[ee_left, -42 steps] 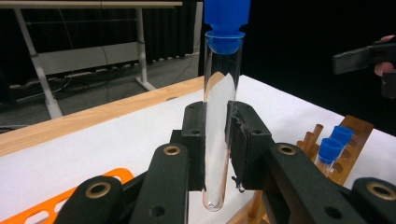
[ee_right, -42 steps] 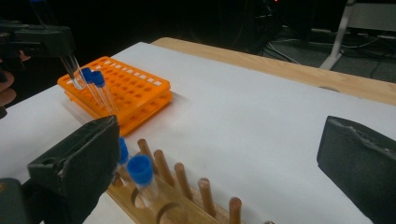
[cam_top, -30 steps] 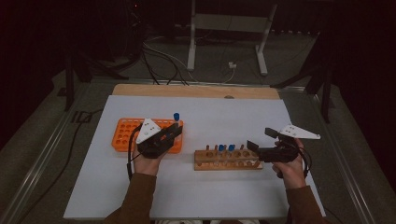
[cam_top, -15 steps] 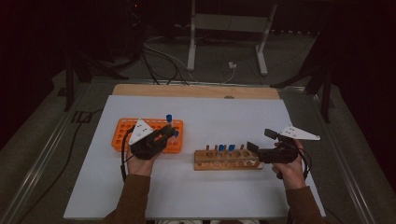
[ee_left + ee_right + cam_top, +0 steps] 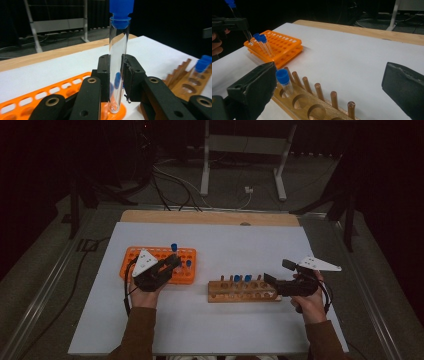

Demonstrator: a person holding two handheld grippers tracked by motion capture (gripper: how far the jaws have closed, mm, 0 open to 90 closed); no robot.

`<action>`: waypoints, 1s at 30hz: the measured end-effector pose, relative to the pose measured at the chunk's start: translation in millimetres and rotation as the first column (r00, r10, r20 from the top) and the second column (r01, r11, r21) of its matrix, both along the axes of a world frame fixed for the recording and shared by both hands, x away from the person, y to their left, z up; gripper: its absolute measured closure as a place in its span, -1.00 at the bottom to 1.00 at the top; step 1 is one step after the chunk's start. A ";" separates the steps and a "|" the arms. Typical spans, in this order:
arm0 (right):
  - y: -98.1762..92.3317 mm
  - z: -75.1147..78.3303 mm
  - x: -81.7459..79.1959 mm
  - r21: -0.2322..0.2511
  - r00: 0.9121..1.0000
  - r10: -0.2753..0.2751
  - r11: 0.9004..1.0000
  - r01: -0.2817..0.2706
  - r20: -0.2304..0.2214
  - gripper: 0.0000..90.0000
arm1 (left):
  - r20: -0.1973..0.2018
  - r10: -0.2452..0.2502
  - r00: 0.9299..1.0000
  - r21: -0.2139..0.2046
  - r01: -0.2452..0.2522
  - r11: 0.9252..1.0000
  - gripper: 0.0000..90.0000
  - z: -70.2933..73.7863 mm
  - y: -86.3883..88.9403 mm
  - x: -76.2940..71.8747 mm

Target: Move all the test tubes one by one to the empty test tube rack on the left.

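Note:
My left gripper [image 5: 170,263] is shut on a clear test tube [image 5: 119,37] with a blue cap [image 5: 174,247], held upright. The tube's lower end sits at a corner of the orange rack [image 5: 160,252]; whether it is inside a hole I cannot tell. Another blue-capped tube [image 5: 188,263] stands in that rack. My right gripper [image 5: 278,272] is open at the right end of the wooden rack [image 5: 240,292], nothing between its jaws. In the right gripper view [image 5: 329,82] a capped tube [image 5: 283,80] stands in the wooden rack [image 5: 299,100] beside the left jaw.
The wooden rack carries two blue-capped tubes [image 5: 242,278] and a row of pegs [image 5: 319,91]. Both racks rest on a white sheet [image 5: 225,240] over a wooden table [image 5: 210,217]. Cables and a metal stand [image 5: 240,150] lie beyond the far edge.
My left gripper has carried the tube leftward and slightly down over the orange rack. The right gripper has stayed where it was.

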State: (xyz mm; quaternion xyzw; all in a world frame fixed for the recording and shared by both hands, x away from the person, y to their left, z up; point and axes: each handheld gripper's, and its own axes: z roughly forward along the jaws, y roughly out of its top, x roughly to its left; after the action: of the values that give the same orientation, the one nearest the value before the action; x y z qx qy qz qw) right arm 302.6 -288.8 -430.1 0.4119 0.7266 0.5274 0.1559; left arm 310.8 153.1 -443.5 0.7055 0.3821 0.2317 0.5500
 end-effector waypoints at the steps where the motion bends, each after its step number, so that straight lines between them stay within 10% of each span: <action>1: 0.3 -0.3 0.0 -0.001 1.000 -0.001 1.000 0.001 -0.001 -1.00 | 0.000 0.005 1.000 0.003 -0.005 1.000 0.73 -1.5 1.2 0.5; 30: 4.4 -5.2 -0.6 -0.004 1.000 0.012 1.000 -0.012 -0.009 -1.00 | -0.063 0.085 0.994 0.044 -0.082 0.996 0.73 -36.9 6.7 13.7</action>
State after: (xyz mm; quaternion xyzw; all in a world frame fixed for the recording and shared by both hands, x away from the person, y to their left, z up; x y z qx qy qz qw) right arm 302.0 -284.4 -435.2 0.4094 0.7308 0.5251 0.1503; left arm 324.5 159.8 -480.4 0.7072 0.4242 0.2394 0.5125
